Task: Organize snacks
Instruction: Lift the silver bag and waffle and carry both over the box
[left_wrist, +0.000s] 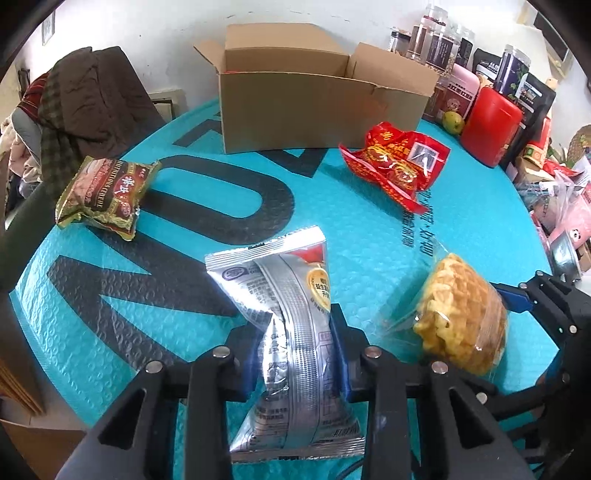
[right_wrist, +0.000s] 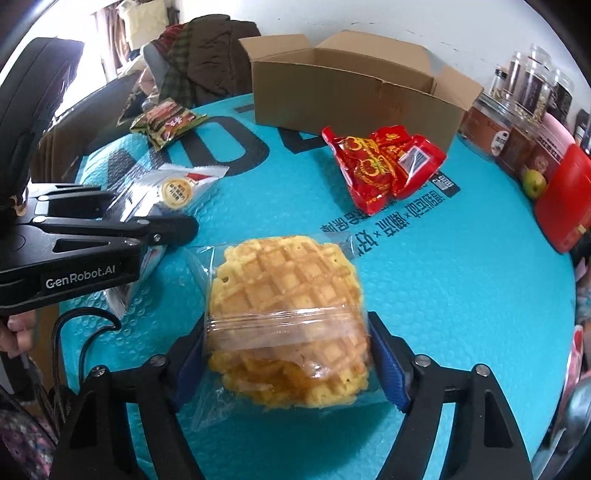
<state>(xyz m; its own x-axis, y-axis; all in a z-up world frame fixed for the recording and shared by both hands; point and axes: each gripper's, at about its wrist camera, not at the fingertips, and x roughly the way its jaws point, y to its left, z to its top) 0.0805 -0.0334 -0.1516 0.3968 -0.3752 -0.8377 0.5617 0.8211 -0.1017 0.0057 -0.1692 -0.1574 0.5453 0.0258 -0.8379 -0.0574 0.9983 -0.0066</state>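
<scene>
A white wall (left_wrist: 147, 33) rises behind the round table (left_wrist: 369, 236), covered in teal. Clothes (left_wrist: 85, 103) heap at left. Daylight brightens everything.

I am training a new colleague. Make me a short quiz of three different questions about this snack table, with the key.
1. True or false: the cardboard box is closed.
2. What does the left hand-held gripper grip? A silver packet, B red packet, C green fruit.
3. Fill in: between the right hand-held gripper's fingers lies the wrapped ____.

Key: 1 false; 2 A; 3 waffle.
</scene>
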